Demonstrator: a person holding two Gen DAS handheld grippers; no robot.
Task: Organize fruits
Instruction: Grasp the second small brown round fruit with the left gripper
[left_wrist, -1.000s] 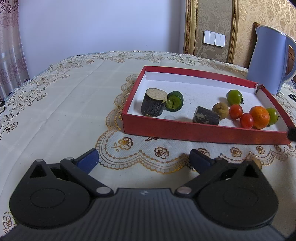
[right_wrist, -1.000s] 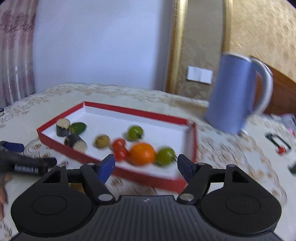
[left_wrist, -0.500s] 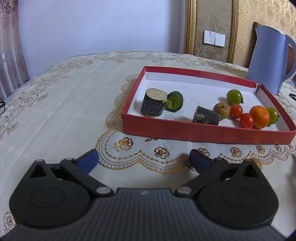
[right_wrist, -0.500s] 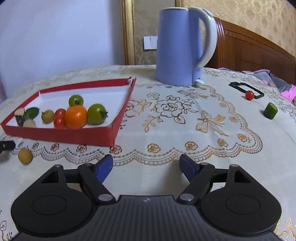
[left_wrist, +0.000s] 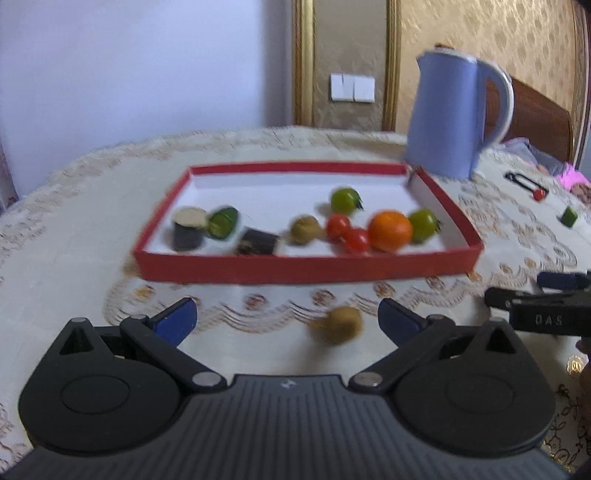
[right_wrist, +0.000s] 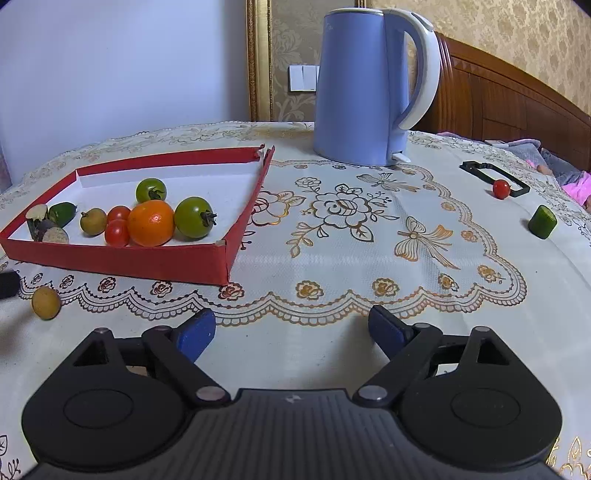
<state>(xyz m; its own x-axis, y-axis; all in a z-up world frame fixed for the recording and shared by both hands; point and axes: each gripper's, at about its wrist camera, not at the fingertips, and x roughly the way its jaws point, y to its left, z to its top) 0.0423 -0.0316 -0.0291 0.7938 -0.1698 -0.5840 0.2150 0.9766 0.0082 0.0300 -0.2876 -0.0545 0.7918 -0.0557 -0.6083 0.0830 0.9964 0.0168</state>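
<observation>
Small brown fruit (left_wrist: 338, 324): near desk, outside red tray (left_wrist: 306, 267); light, round, rolls easily. Grip across its middle. Left gripper (left_wrist: 286, 319) and right gripper (right_wrist: 291, 330) jaws spread, empty.

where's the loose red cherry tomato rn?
Right wrist view, far right: red cherry tomato on the tablecloth against the black frame, behind the green chunk.

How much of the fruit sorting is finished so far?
Mostly done: the red tray already holds about nine pieces. Nothing is in hand; the left gripper and right gripper are open. Left outside: the brown fruit, a red tomato and a green chunk.
</observation>
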